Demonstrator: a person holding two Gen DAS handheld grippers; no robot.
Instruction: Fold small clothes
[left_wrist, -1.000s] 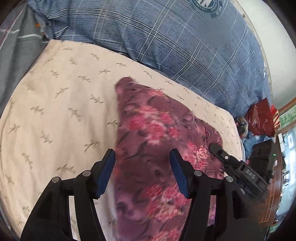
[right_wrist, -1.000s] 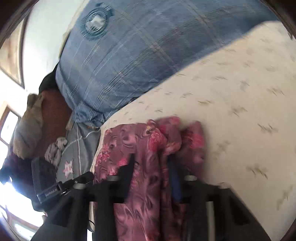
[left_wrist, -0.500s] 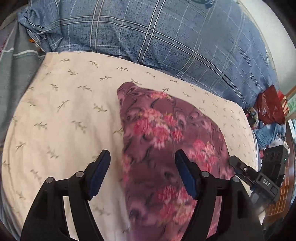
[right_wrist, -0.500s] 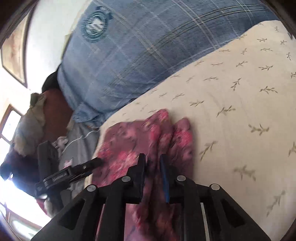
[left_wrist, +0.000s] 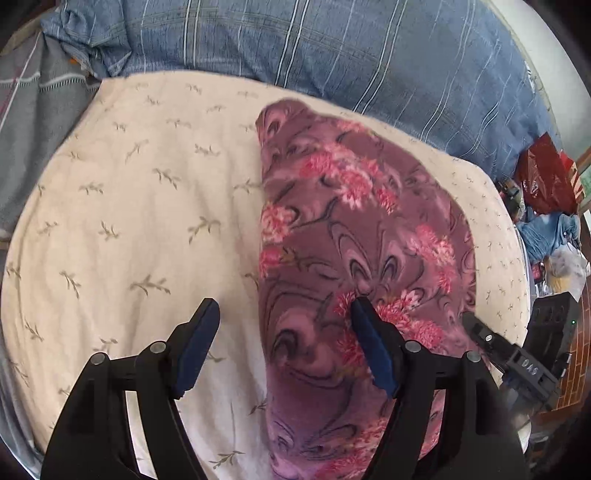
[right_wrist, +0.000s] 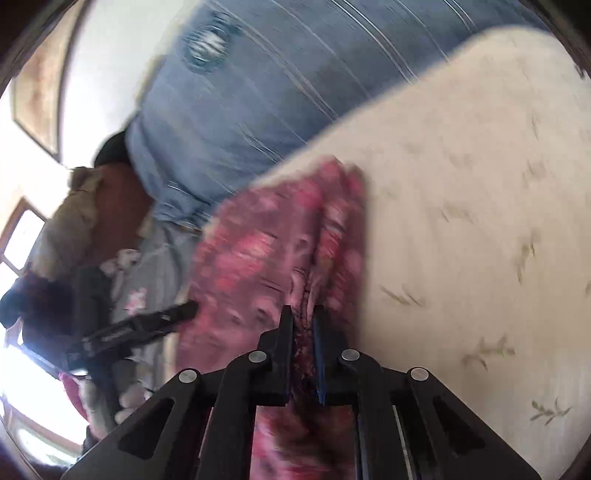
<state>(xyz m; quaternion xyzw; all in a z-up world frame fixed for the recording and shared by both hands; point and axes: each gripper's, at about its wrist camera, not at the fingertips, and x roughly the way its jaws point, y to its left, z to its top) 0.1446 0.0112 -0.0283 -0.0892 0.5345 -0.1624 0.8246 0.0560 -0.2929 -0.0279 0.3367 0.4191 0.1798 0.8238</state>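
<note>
My right gripper (right_wrist: 303, 317) pinches a bunched ridge of the purple floral fleece garment (left_wrist: 354, 266) on the cream leaf-print sheet (left_wrist: 129, 221) to carry a fold (I judge), while my left gripper (left_wrist: 282, 314) hangs wide open, empty, at six o'clock.

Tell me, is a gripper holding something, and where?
The right gripper pinches the flowery purple cloth at a bunched edge; the left gripper is open, holding nothing.

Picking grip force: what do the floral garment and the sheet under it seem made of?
Floral garment: likely fleece or brushed knit, matte and fuzzy, print edges soft, bunching thickly in the right gripper. Cream sheet: looks like woven cotton, flat, matte, printed sprigs.
</note>
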